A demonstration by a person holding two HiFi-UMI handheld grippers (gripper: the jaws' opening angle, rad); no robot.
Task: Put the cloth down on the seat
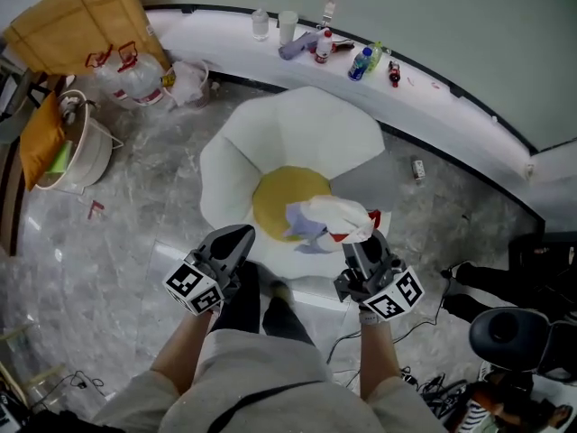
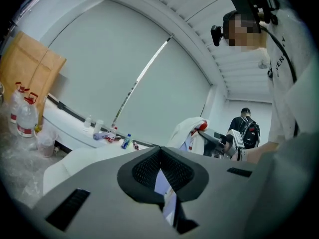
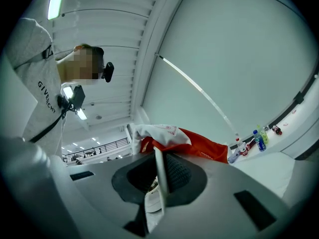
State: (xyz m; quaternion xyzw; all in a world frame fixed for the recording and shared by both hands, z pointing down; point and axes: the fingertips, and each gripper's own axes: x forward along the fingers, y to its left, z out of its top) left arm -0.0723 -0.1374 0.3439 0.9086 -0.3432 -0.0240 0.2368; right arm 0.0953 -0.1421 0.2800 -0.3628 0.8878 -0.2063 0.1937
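A white petal-shaped chair [image 1: 297,124] with a round yellow seat [image 1: 275,197] stands in front of me. My right gripper [image 1: 353,242] is shut on a crumpled white, red and lavender cloth [image 1: 338,215], which hangs over the seat's right front edge. In the right gripper view a white strip of the cloth [image 3: 199,146] is pinched between the pads of that gripper [image 3: 158,156]. To the left of the cloth and apart from it, my left gripper [image 1: 242,237] has its jaws together, with only a narrow pale slit between them [image 2: 160,158]. From there the cloth [image 2: 192,128] shows off to the right.
A curved white ledge [image 1: 469,106] behind the chair carries several bottles [image 1: 361,61] and cups. Water jugs [image 1: 135,75] and a basin [image 1: 81,147] stand at the left on the marble floor. A black office chair [image 1: 509,332] and cables sit at the lower right.
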